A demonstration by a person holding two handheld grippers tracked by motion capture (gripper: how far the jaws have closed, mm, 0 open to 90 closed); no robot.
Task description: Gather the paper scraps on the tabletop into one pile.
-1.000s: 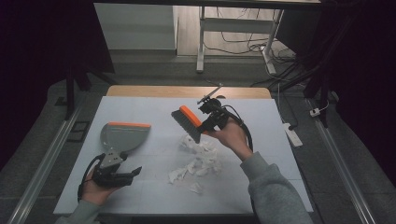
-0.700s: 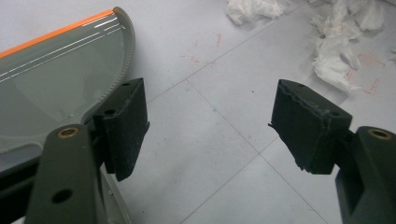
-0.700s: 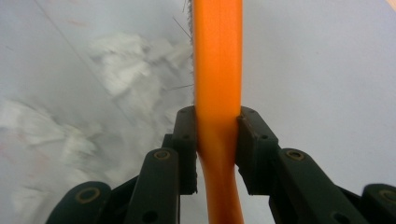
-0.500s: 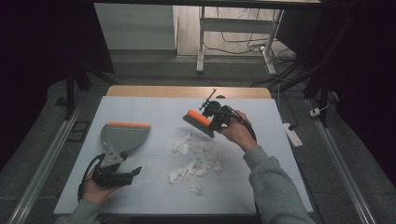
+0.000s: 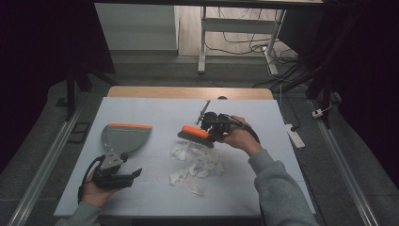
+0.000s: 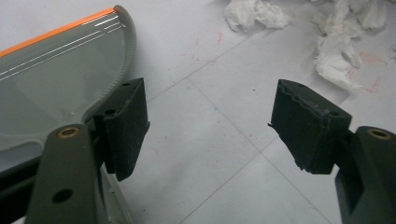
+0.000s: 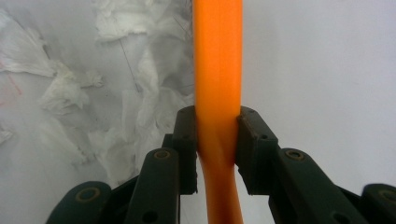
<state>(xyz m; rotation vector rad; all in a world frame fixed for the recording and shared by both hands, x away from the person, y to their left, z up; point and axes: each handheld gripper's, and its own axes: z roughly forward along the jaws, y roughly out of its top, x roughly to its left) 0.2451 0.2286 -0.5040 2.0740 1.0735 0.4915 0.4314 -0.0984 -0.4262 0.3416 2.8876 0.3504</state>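
Right gripper (image 5: 212, 128) clamped on orange-backed hand brush (image 5: 195, 135), at 12 o'clock of crumpled white paper scraps (image 5: 195, 160). Left gripper (image 5: 123, 178) jaws wide, empty, beside grey dustpan with orange lip (image 5: 123, 136). Best: bristles flat down, sweep scraps toward 9 o'clock, steady the pan first.

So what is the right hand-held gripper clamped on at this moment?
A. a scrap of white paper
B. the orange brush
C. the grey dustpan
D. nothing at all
B: in the right gripper view the jaws of the right hand-held gripper press on both sides of the orange brush, which hangs beside the white paper scraps, apart from the grey dustpan.
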